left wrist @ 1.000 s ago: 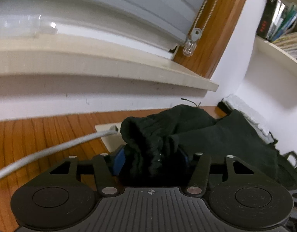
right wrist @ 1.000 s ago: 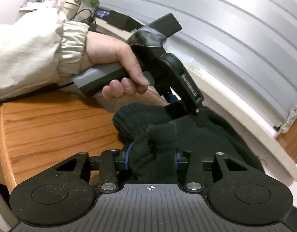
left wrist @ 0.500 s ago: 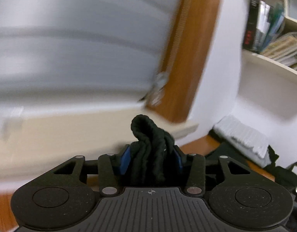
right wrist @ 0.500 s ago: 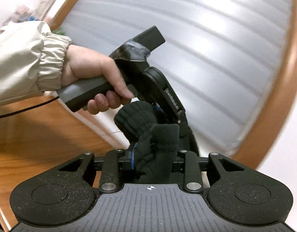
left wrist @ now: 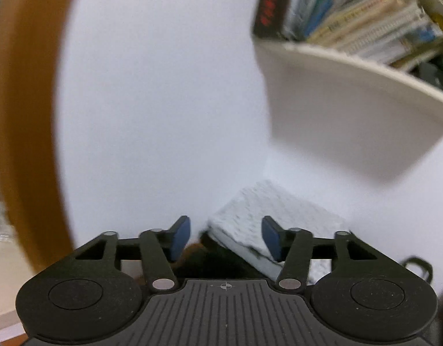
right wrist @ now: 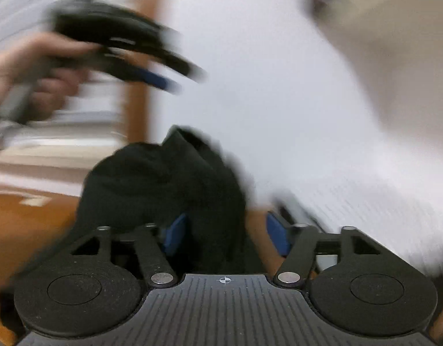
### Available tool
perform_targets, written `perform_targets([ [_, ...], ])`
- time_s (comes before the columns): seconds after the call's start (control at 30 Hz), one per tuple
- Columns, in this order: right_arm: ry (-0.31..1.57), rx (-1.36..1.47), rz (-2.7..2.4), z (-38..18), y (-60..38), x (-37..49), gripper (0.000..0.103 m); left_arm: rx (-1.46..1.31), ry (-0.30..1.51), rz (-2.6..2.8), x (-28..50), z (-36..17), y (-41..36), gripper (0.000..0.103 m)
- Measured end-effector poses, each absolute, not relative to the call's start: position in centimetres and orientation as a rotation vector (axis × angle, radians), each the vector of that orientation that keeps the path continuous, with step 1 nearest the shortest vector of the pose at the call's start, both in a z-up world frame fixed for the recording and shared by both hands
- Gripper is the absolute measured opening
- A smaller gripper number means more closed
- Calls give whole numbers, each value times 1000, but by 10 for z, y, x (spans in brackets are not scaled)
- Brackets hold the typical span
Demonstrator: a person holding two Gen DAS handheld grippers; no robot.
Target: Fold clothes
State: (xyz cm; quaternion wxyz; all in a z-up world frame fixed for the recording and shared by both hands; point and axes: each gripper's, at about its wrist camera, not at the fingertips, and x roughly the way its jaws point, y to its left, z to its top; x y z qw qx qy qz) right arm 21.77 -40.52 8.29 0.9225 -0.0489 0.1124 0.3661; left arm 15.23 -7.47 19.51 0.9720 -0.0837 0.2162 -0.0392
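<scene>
Right wrist view: the right gripper (right wrist: 225, 230) stands spread, a heaped black knit garment (right wrist: 164, 178) bunched by its left pad on the wooden tabletop (right wrist: 28, 216). The left gripper (left wrist: 225, 238) is spread too, holding nothing. Judged: re-grip a clear hem, not the bunch. A folded white towel (left wrist: 276, 210) and wall crowd the far corner; open room lies leftward.

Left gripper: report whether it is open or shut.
Open. In the left wrist view the left gripper has its blue pads spread wide apart, nothing between them; the black garment lies below.
</scene>
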Motion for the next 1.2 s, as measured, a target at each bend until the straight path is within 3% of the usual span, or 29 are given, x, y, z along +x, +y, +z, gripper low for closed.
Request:
perform_targets([
  [0.2,277,7,703,66,-440,238,73,-154,510,-62,156,139,-43,67],
  [0.37,270,-16,786,77,-421,226,80,-174,541,-33,131,101,-5,76],
  [0.53,305,-83,803,66,-380,226,91,-165,549,-15,105,78,22,77],
  [0.57,317,-101,797,64,-376,227,88,-166,549,-14,100,75,27,77],
  [0.6,329,-119,790,62,-372,229,58,-167,549,-11,95,72,32,77],
  [0.63,329,-138,773,62,-375,231,44,-166,548,-6,91,72,33,77],
  [0.83,334,-175,708,64,-387,231,48,-165,518,-43,72,64,37,80],
  [1.0,280,-193,660,75,-380,207,60,-166,495,-98,61,48,40,80],
  [1.1,277,-158,735,77,-372,188,60,-165,463,-127,53,42,44,75],
  [1.2,274,-122,809,79,-365,168,63,-173,475,-174,54,42,43,63],
])
